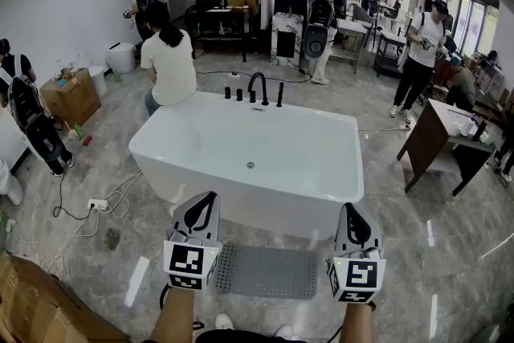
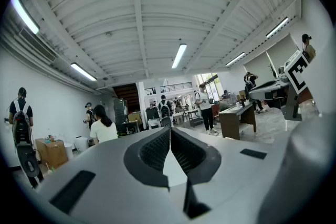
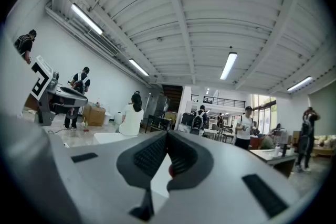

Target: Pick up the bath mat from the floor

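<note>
A grey bath mat (image 1: 267,271) lies flat on the marble floor just in front of a white bathtub (image 1: 250,159). My left gripper (image 1: 206,206) hovers above the mat's left end and my right gripper (image 1: 350,217) above its right end; both are held up, apart from the mat. In the left gripper view the left gripper (image 2: 170,134) has its jaws pressed together with nothing between them. The right gripper view shows the right gripper (image 3: 167,138) shut the same way, empty. Both point level across the room, so the mat is hidden in those views.
Several people stand about the room, one sitting on the tub's far rim (image 1: 167,60). A dark wooden desk (image 1: 443,142) stands at the right. A power strip with cables (image 1: 97,205) lies on the floor at the left, near cardboard boxes (image 1: 71,95).
</note>
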